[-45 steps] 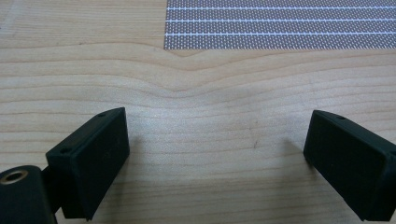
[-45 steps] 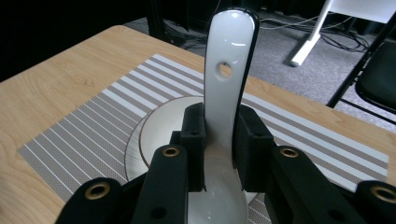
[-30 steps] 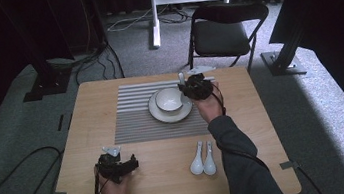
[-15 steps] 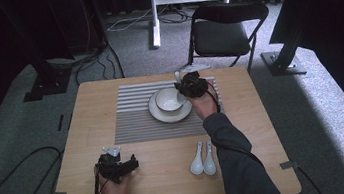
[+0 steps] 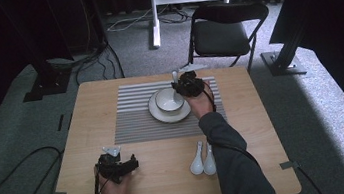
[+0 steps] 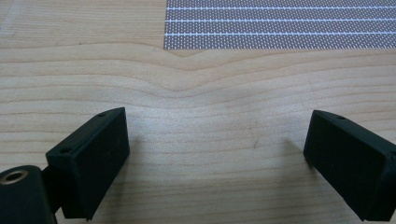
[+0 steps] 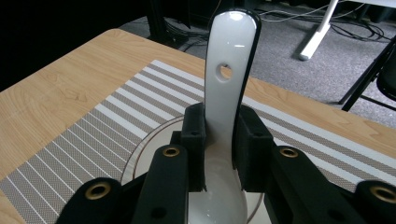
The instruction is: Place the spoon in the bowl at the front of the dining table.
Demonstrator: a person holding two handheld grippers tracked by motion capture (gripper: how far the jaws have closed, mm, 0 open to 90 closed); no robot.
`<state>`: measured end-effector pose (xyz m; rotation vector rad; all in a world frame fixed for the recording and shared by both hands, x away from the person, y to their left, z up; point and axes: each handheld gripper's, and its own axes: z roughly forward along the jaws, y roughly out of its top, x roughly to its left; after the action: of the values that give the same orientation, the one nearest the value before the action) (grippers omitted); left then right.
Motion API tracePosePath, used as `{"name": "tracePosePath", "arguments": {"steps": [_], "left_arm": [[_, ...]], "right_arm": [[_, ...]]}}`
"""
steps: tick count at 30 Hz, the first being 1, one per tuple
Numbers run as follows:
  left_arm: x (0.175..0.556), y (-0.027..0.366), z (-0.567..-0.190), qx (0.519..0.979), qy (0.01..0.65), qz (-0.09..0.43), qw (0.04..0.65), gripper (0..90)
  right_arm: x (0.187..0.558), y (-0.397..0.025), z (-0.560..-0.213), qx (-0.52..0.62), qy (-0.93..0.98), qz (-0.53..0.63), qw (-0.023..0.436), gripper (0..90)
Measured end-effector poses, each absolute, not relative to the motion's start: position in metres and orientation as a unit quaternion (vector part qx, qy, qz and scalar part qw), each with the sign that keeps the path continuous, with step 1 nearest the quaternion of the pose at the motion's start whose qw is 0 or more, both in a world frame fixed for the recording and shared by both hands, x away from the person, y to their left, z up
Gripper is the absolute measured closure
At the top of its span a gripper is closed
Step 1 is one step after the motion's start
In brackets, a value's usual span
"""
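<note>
My right gripper (image 5: 182, 88) is shut on a white ceramic spoon (image 7: 229, 93), its handle rising between the jaws and its scoop low over the white bowl (image 5: 169, 100). That bowl stands on a white plate (image 5: 161, 115) on the striped grey placemat (image 5: 135, 117). In the high view the spoon (image 5: 175, 78) sticks up at the bowl's right rim. My left gripper (image 5: 129, 165) rests on the bare wood near the table's front left, open, with nothing between its pads (image 6: 98, 149). Two more white spoons (image 5: 202, 158) lie side by side near the front edge.
The wooden table (image 5: 82, 119) has bare wood on both sides of the mat. A black folding chair (image 5: 224, 32) stands behind the far edge. Cables (image 5: 15, 183) run across the grey carpet at left, and a white stand (image 5: 153, 8) is at the back.
My right gripper has shifted slightly with the spoon at the bowl's right rim. The left gripper has not moved.
</note>
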<state>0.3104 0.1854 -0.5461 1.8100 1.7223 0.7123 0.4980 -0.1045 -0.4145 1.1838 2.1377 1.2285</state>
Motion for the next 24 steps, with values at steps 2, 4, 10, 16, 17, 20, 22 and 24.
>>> {"name": "tracePosePath", "arguments": {"steps": [2,4,10,16,17,20,22,24], "left_arm": [[0.31,0.185,-0.546,0.671,0.638,0.264,0.268,7.2],[0.31,0.185,-0.546,0.671,0.639,0.264,0.268,7.2],[0.31,0.185,-0.546,0.671,0.638,0.265,0.269,7.2],[0.31,0.185,-0.546,0.671,0.639,0.265,0.269,7.2],[0.31,0.185,-0.546,0.671,0.638,0.265,0.269,7.2],[0.31,0.185,-0.546,0.671,0.638,0.265,0.269,7.2],[0.31,0.185,-0.546,0.671,0.638,0.264,0.269,7.2],[0.31,0.185,-0.546,0.671,0.638,0.264,0.268,7.2]], "right_arm": [[0.499,-0.103,-0.416,0.425,0.765,0.44,0.2,75.8],[0.501,-0.101,-0.417,0.425,0.766,0.439,0.199,75.8],[0.505,-0.097,-0.421,0.426,0.769,0.434,0.196,75.8],[0.506,-0.093,-0.427,0.43,0.769,0.432,0.194,75.8],[0.507,-0.092,-0.428,0.43,0.769,0.431,0.194,75.8],[0.508,-0.089,-0.431,0.429,0.771,0.428,0.194,75.9],[0.509,-0.087,-0.433,0.427,0.775,0.422,0.195,75.8],[0.51,-0.086,-0.436,0.425,0.78,0.416,0.195,75.8]]}}
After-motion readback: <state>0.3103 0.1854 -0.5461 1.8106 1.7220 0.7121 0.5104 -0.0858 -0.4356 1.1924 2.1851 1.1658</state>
